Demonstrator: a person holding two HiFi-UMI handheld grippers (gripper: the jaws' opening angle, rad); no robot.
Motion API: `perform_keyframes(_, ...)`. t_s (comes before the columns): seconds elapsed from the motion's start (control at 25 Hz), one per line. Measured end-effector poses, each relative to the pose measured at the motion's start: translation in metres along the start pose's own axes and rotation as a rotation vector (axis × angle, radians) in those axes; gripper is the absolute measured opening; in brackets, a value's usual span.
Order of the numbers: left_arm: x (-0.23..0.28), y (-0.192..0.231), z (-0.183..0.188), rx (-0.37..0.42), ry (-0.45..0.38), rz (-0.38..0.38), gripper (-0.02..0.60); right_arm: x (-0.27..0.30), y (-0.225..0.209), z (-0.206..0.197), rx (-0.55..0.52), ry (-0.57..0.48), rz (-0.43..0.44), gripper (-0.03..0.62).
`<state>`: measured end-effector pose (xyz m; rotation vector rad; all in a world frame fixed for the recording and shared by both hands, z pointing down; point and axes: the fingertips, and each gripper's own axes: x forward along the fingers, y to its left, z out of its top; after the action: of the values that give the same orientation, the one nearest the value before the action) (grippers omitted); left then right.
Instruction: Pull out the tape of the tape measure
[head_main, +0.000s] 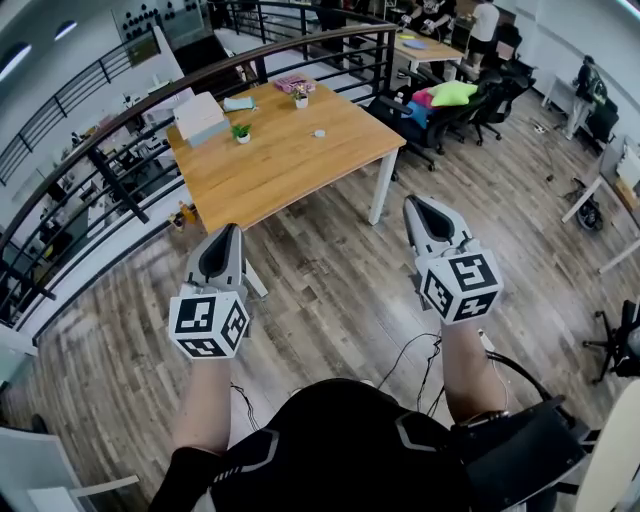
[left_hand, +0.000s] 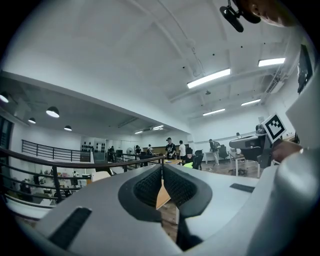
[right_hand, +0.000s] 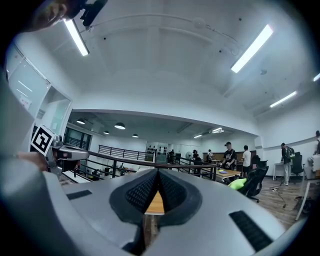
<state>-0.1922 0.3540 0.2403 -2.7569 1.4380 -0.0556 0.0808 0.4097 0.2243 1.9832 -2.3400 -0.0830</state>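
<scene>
Left hand-held gripper (head_main: 234, 230) closed, empty; right hand-held gripper (head_main: 409, 202) likewise (both short of table (head_main: 290, 165))

Grey left tool (head_main: 236, 229), right tool (head_main: 411, 201) (cube-marked); black shirt (head_main: 340, 440).

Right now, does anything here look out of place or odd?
Nothing looks spilled or askew. Both the left gripper and right gripper are shut and empty, held short of the wooden table.

Left tool (head_main: 236, 228), right tool (head_main: 409, 200): matt grey plastic, rough black pads (left_hand: 145, 189). Ahead: light-brown rectangular wooden tabletop (head_main: 285, 165), smooth; grey-brown plank floor (head_main: 335, 290), satin.
</scene>
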Motion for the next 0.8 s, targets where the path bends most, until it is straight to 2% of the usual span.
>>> perform_keyframes(0.08, 0.001, -0.003, 0.001, 0.011, -0.002, -0.009, 0.032, 0.0, -0.001, 0.0, -0.003, 0.002, 0.003, 0.011)
perform_keyframes(0.24, 0.002, -0.01, 0.004, -0.004, -0.019, -0.035, 0.035, 0.001, 0.002, -0.003, -0.002, 0.011, 0.03, 0.107)
perform_keyframes(0.28, 0.003, -0.012, 0.003, -0.007, -0.018, -0.047, 0.052, 0.0, 0.003, -0.003, 0.001, 0.01, 0.035, 0.134)
perform_keyframes(0.32, 0.004, -0.014, 0.002, -0.014, -0.014, -0.062, 0.111, 0.0, 0.003, -0.004, 0.006, 0.009, 0.039, 0.151)
perform_keyframes(0.44, 0.006, -0.018, -0.002, -0.03, 0.0, -0.082, 0.151, 0.0, 0.003, -0.007, 0.02, 0.017, 0.049, 0.176)
perform_keyframes(0.56, 0.007, -0.021, -0.001, -0.022, -0.002, -0.078, 0.228, -0.001, 0.0, -0.008, 0.023, 0.026, 0.054, 0.235)
perform_keyframes(0.8, 0.011, -0.032, -0.003, 0.001, 0.005, -0.094, 0.265, -0.001, -0.004, -0.012, 0.033, 0.029, 0.067, 0.244)
